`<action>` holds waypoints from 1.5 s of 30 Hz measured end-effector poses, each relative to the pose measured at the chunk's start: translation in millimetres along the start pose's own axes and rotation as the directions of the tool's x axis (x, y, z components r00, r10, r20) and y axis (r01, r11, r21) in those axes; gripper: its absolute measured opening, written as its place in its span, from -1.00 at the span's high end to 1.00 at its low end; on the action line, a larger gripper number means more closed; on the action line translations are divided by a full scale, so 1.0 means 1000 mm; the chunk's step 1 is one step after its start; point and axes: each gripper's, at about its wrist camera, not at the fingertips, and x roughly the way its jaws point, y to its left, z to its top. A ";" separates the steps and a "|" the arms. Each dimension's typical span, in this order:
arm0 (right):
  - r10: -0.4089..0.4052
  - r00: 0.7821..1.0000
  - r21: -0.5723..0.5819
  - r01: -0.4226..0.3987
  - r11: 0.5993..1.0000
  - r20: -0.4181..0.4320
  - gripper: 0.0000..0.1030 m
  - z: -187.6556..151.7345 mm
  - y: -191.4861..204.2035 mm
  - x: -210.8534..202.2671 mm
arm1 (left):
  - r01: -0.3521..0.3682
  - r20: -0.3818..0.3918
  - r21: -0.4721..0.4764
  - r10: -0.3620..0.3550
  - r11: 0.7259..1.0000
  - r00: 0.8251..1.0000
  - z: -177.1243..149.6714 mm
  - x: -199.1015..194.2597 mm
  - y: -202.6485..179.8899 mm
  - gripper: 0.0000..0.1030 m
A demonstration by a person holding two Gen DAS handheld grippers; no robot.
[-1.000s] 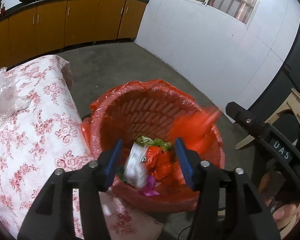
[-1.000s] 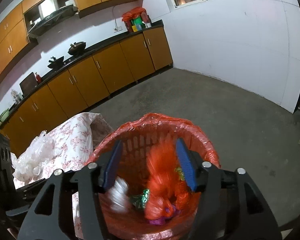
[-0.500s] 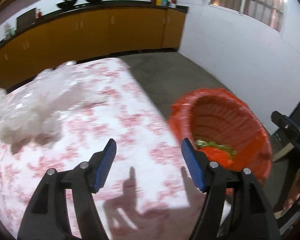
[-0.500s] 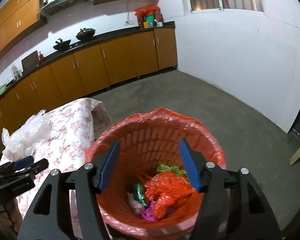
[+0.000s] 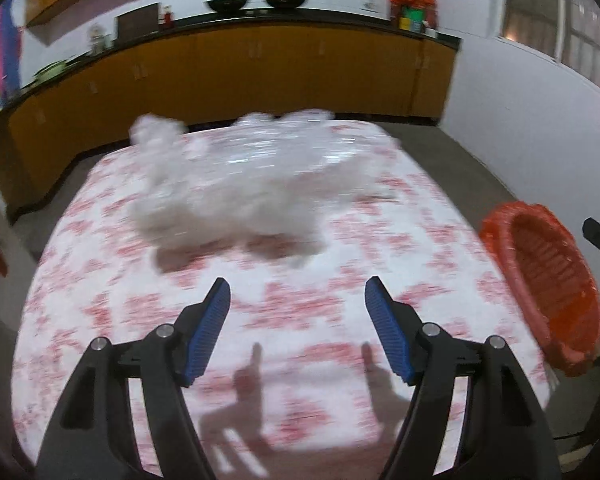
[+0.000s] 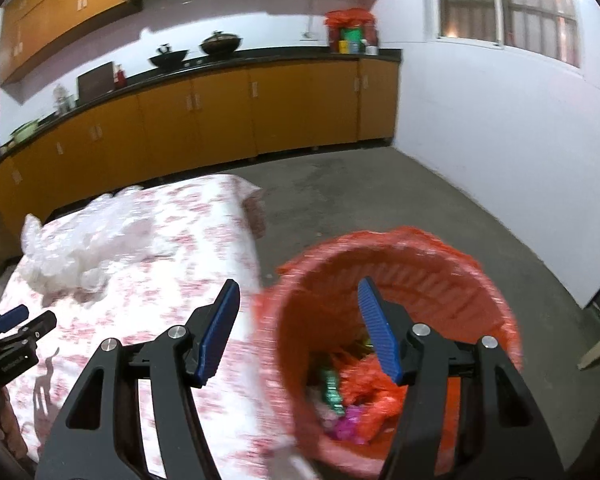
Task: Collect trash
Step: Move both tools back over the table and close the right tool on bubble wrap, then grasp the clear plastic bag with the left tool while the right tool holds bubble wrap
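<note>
Left gripper (image 5: 298,304) is spread wide and empty, hanging above the floral tablecloth (image 5: 400,248) and aimed at the crumpled clear plastic (image 5: 236,192) lying toward the far side of the table. Right gripper (image 6: 294,308) is also spread and empty, straddling the near rim of the orange-lined trash basket (image 6: 480,276), which stands on the floor just beside the table's right edge and holds wrappers at the bottom. We judge the step in hand to be reaching for the plastic with the left. To do it well: we go in low along the cloth, put the fingers either side of the densest bunch rather than a loose edge, and close fully, since thin film will likely slip or trail. Watch we don't pinch the tablecloth along with it. Both views are motion-blurred, so the wad's exact outline is unclear.
</note>
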 end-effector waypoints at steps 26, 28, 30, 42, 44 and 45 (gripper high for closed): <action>0.335 0.941 -0.121 -0.338 0.933 -0.041 -0.14 0.039 0.224 0.070 | -0.204 0.027 -0.270 0.219 0.941 0.975 -0.020 -0.024 0.169 -0.35; 0.319 0.945 -0.115 -0.325 0.939 -0.066 -0.14 0.036 0.229 0.084 | -0.201 0.026 -0.278 0.216 0.939 0.976 -0.020 -0.023 0.173 -0.35; 0.315 0.945 -0.114 -0.323 0.940 -0.084 -0.14 0.033 0.231 0.090 | -0.199 0.026 -0.282 0.215 0.939 0.976 -0.020 -0.021 0.175 -0.35; 0.370 0.922 -0.174 -0.385 0.907 -0.110 0.78 0.020 0.239 0.089 | -0.165 0.028 -0.285 0.180 0.944 0.983 -0.014 -0.013 0.170 -0.35; 0.378 0.921 -0.184 -0.389 0.903 -0.090 0.79 0.023 0.238 0.083 | -0.160 0.033 -0.280 0.176 0.946 0.984 -0.013 -0.013 0.167 -0.35; 0.384 0.921 -0.191 -0.390 0.901 -0.072 0.80 0.023 0.236 0.076 | -0.158 0.035 -0.277 0.174 0.948 0.984 -0.011 -0.013 0.166 -0.35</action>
